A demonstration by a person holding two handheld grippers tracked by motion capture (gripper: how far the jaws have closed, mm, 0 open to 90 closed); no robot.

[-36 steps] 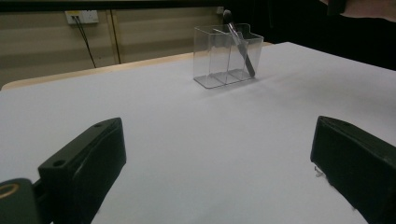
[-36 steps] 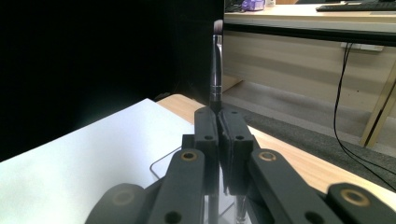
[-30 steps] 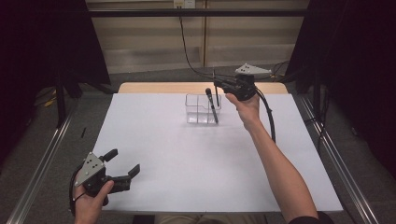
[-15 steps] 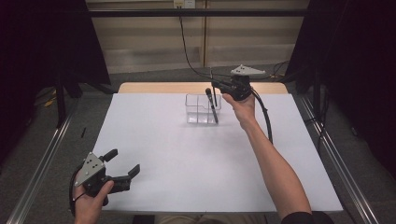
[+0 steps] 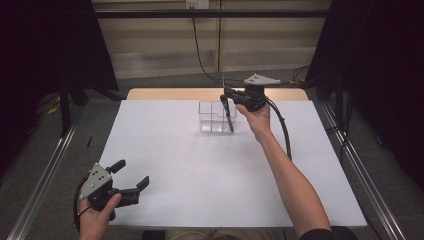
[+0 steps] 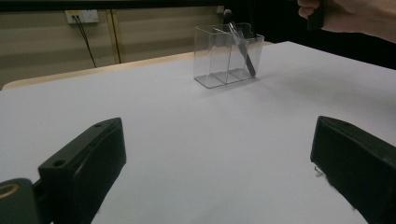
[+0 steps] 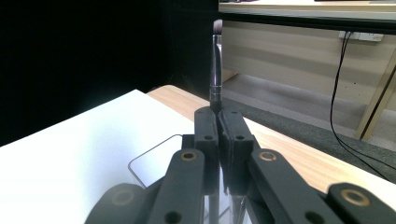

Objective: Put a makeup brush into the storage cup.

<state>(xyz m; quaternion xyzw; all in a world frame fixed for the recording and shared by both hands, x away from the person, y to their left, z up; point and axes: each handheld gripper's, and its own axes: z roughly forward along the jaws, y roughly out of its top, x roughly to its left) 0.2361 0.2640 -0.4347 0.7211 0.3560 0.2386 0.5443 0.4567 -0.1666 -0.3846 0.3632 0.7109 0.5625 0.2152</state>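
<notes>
Well short of the clear organizer (image 5: pixel 217 116) our left gripper (image 5: pixel 131 176) idled with jaws spread, while our right gripper (image 5: pixel 226 95), pinching the makeup brush (image 7: pixel 216 70) above its right compartment, needed, we judged, a straight, steady descent.

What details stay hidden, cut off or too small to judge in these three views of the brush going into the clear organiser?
- Right gripper view: the brush's lower handle is hidden behind the closed fingers of the right gripper.
- High view: which compartment of the clear organiser the brush tip sits in is too small to tell.
- Left gripper view: the right hand is cut off by the top edge.
- Left gripper view: the left gripper's fingers run off the bottom edge.
</notes>
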